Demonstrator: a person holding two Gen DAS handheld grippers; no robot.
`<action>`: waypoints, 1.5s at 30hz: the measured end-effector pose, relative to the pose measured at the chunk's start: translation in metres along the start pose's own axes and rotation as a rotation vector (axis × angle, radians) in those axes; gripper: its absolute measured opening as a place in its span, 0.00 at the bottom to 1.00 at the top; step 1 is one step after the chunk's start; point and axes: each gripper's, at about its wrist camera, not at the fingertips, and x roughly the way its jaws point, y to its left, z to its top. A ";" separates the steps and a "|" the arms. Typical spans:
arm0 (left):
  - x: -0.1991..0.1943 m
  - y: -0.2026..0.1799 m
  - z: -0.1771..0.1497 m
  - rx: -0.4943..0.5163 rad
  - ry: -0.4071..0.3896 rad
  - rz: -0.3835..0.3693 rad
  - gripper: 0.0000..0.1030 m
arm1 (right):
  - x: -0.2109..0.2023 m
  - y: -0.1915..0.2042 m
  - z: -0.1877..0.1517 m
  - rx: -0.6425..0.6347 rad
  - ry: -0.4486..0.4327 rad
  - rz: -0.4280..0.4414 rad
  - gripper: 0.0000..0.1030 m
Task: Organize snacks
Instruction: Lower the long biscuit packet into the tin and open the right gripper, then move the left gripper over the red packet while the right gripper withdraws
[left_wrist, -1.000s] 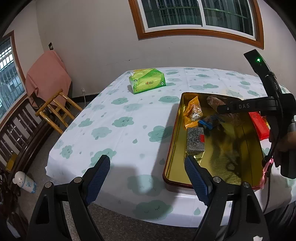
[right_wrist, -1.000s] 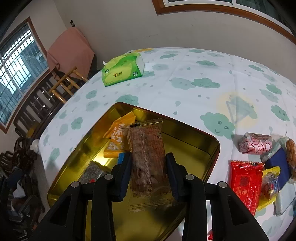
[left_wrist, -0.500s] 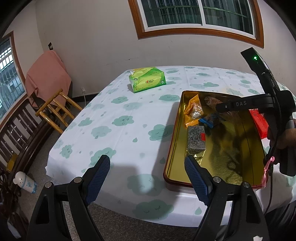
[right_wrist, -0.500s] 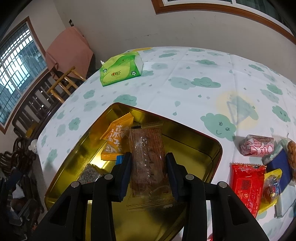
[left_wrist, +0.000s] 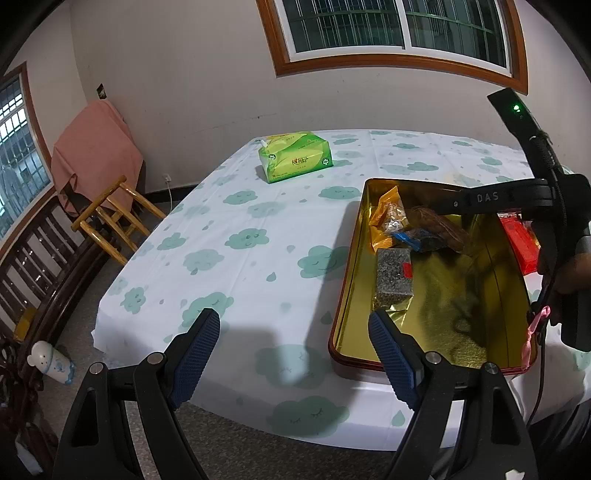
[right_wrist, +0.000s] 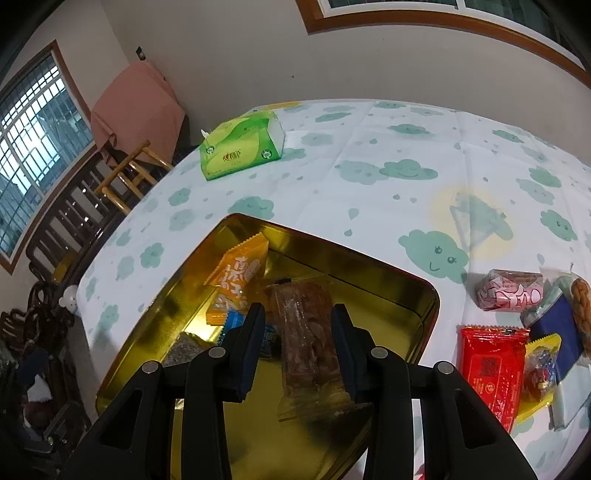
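Note:
A gold tin (right_wrist: 369, 273) with a red rim (left_wrist: 343, 288) sits on the cloud-print tablecloth. In it lie an orange packet (right_wrist: 240, 273), a blue one (right_wrist: 236, 321) and a grey speckled one (left_wrist: 393, 273). My right gripper (right_wrist: 298, 308) is low over the tin, shut on a long brown snack packet (right_wrist: 306, 339) that leans on the right pad. My left gripper (left_wrist: 291, 317) hangs open and empty off the table's near edge, left of the tin. On the cloth to the right of the tin lie a red packet (right_wrist: 491, 369), a pink one (right_wrist: 509, 291) and a dark blue one (right_wrist: 554, 325).
A green tissue box (left_wrist: 295, 157) stands at the far side of the table. A wooden chair (left_wrist: 114, 218) draped with a pink cloth stands left of the table, and a small white bottle (left_wrist: 51, 363) lies on the floor.
The brown packet's far end has dipped lower into the tin between the right jaws. Both hands have stayed almost still.

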 end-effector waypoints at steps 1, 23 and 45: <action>0.000 0.000 0.000 0.000 0.000 0.001 0.78 | -0.002 0.000 0.000 0.002 -0.005 0.003 0.37; -0.023 -0.021 0.004 0.061 -0.037 0.016 0.78 | -0.134 -0.040 -0.099 -0.008 -0.200 -0.002 0.47; -0.037 -0.184 0.059 0.251 0.183 -0.502 0.78 | -0.192 -0.212 -0.175 0.258 -0.252 -0.303 0.57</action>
